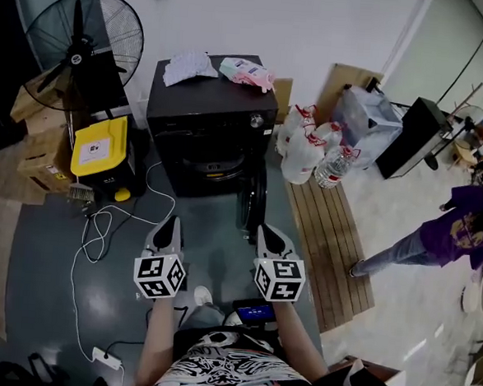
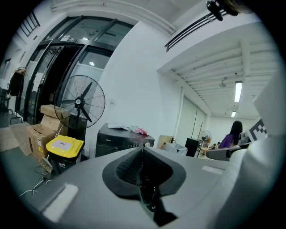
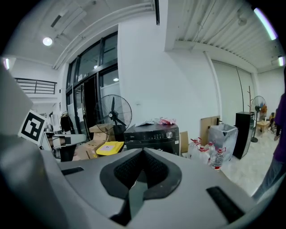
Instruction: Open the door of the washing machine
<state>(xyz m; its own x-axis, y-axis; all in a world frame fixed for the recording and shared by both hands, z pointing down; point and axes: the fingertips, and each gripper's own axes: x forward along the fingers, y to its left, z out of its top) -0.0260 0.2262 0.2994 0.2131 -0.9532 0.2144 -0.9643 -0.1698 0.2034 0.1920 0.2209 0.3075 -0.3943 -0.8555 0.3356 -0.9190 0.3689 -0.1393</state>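
Person's patterned shirt is filling the lower edge of the head view, with both forearms reaching forward. Black washing machine is standing against the white wall ahead, well apart from both grippers; its round door is appearing to hang open toward the right. Floor fan and yellow-lidded bin are standing at its left, water bottles at its right. Left gripper and right gripper are pointing at the machine, each with jaws pressed together, gripping nothing.
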